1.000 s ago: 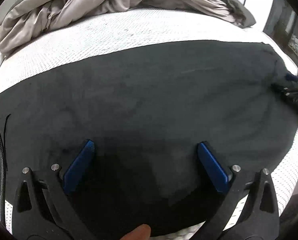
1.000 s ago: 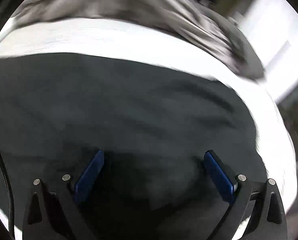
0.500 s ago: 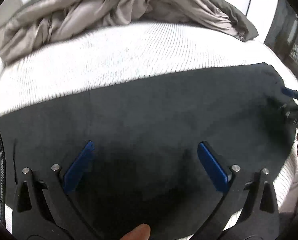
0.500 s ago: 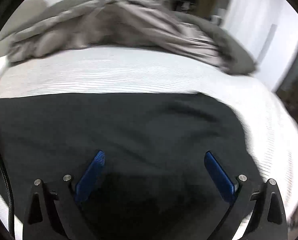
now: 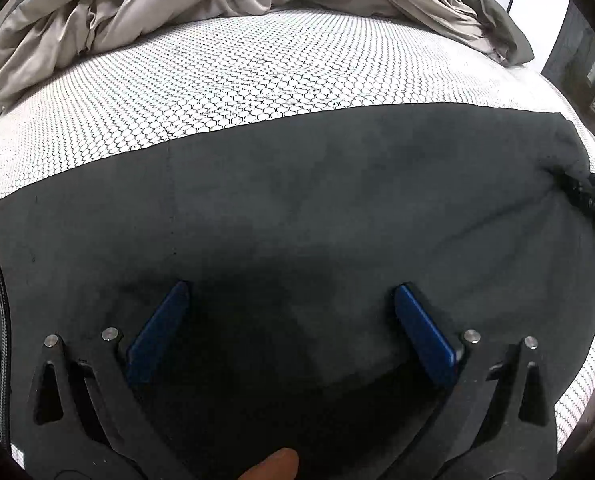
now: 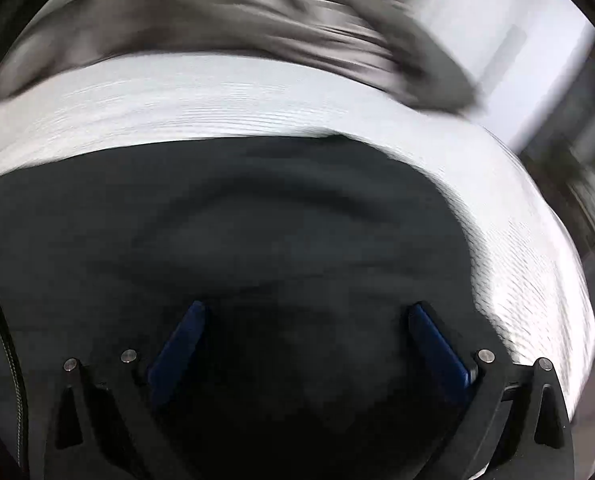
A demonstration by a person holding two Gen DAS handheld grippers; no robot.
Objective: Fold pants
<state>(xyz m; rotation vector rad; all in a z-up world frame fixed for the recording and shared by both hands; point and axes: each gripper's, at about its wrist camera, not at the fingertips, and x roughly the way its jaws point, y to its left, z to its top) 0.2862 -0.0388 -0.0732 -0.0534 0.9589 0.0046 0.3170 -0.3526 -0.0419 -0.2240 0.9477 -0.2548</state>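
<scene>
Now one pants (image 5: 297, 208) flat on bed (image 5: 237, 76); two hand-held grippers, both spread wide, gripping nothing.

Left hand-held gripper (image 5: 289, 300) and right hand-held gripper (image 6: 305, 320) poised over near part of dark cloth, blue pads (image 5: 157, 332) apart. Far edge straight across patterned mattress, right edge rounded near bed side. One crumpled grey blanket (image 5: 177, 4) at far end; bare strip of mattress between. Right view blurred.

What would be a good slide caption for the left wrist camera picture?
Open left gripper poised over dark pants spread flat on a white patterned mattress, rumpled beige bedding behind.
</scene>
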